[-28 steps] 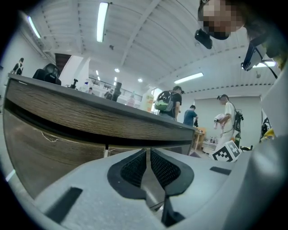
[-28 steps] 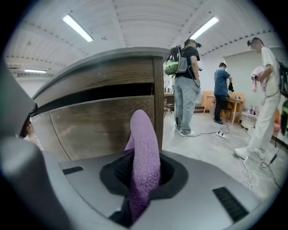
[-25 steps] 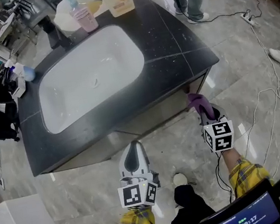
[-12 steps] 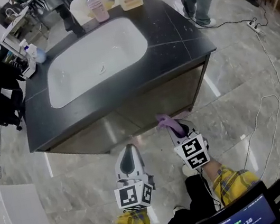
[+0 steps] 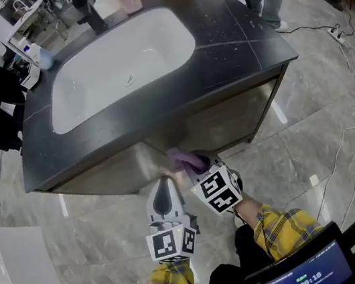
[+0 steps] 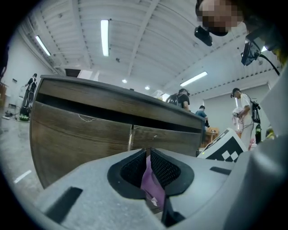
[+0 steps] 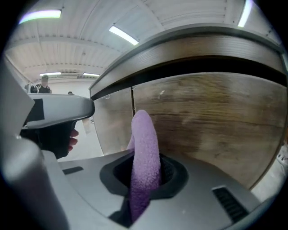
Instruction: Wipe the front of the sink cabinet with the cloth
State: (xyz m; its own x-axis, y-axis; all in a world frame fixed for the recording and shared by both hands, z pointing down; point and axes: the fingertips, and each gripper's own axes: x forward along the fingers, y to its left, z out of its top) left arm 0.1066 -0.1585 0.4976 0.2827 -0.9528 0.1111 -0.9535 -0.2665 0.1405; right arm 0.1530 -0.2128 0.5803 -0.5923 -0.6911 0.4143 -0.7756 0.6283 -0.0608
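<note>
— Cloth [image 5: 184, 159] shifted toward nine o'clock along the cabinet front [image 5: 228, 122]?
— Yes, clamped in the right tool [image 5: 195, 163]. Left tool [image 5: 165, 182], at its seven o'clock, pinches a purple scrap [image 6: 148, 182].

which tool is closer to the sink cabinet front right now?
Right. The right tool, shut on the purple cloth, is up at the sink cabinet front. The left tool, pinching purple fabric too, sits further back from it.
</note>
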